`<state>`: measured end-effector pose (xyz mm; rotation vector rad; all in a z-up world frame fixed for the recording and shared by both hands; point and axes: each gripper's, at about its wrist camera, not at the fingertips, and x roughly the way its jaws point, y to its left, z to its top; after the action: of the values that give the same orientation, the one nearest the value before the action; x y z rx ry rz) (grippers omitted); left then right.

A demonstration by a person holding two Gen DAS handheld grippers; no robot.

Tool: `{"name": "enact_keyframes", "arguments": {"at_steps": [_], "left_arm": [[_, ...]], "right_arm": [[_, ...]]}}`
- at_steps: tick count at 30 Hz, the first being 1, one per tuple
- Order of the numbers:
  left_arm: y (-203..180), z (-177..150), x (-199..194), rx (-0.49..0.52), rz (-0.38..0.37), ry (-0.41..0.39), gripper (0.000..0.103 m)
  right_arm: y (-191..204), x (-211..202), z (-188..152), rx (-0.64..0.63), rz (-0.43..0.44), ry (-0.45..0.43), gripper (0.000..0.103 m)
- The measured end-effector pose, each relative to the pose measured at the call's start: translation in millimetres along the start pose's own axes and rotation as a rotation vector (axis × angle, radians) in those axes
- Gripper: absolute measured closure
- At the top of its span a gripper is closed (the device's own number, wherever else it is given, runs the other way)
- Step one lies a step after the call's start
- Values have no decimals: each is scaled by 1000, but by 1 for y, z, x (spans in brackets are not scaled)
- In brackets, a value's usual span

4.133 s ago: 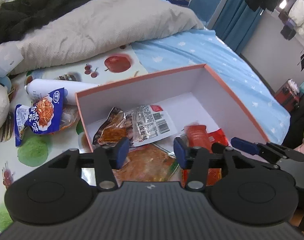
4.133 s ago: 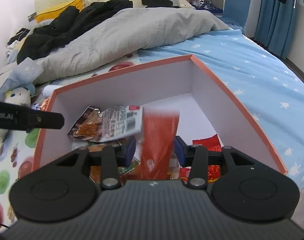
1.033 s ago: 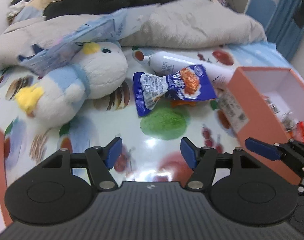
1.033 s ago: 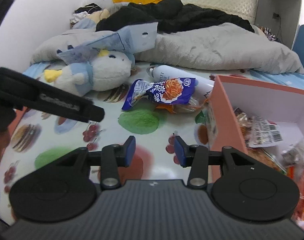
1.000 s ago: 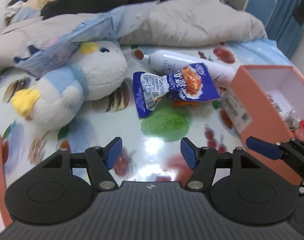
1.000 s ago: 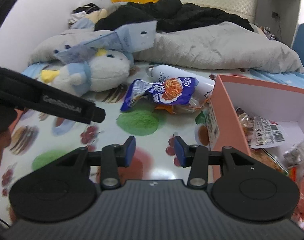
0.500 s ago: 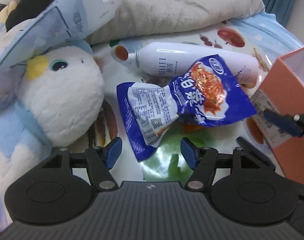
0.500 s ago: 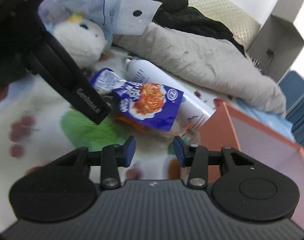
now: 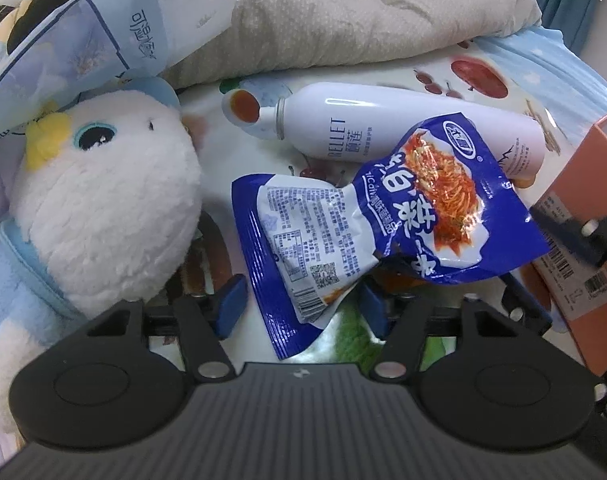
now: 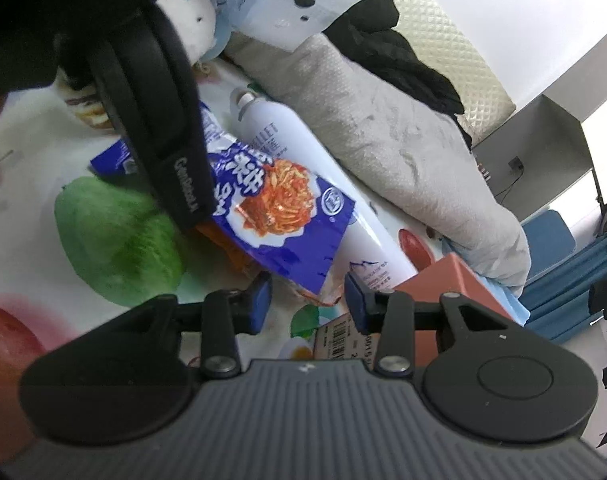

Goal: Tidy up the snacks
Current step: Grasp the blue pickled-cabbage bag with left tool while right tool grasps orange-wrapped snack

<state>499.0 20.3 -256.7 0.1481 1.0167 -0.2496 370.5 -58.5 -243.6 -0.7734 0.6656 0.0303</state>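
Setting: bedroom, bed (image 9: 551, 68) spread with a fruit-print sheet, grey duvet (image 9: 383, 12) bunched behind.
Snack in play: blue snack bag (image 9: 367, 224) lying crumpled on the sheet, its upper end resting against a white spray can (image 9: 403, 128), an orange wrapper (image 10: 231, 252) peeking out from under it.
Destination: orange box (image 9: 583, 184) just beside the bag at right, barcode label on its near wall.
Left claw: left claw (image 9: 303, 304) half open, jaws just closing, straddling the bag's lower corner; pads not yet pressing on it.
Right claw: right claw (image 10: 305, 300) narrow, jaws just closing, poised at the bag's opposite corner near the box; nothing clamped.
Neighbours: white plush toy (image 9: 103, 208) close on the left, pale blue packet (image 9: 103, 28) draped over its head.
Risk, thin grip: likely catches only a sliver of slick foil at the corner; bag could slip free on lifting.
Risk, double pick: orange wrapper underneath could drag along or drop short of the box.
Risk, collision: two claws crowding one small bag; fingers could knock together or tug the foil in opposite directions.
Risk, can: nudged can could roll across the sheet.
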Motion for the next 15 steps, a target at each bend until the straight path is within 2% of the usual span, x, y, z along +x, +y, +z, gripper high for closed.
{"name": "enact_keyframes", "arguments": {"at_steps": [4, 7, 10, 15], "left_arm": [[4, -2, -1, -27, 18, -5, 61], [8, -4, -4, -59, 14, -10, 68], [11, -8, -9, -86, 18, -15, 72], [13, -17, -23, -135, 11, -26, 76]], "right_arm": [[1, 2, -2, -20, 5, -2, 81], [1, 1, -2, -16, 29, -7, 88], [2, -2, -1, -15, 48, -14, 97], [1, -13, -1, 7, 82, -19, 99]]}}
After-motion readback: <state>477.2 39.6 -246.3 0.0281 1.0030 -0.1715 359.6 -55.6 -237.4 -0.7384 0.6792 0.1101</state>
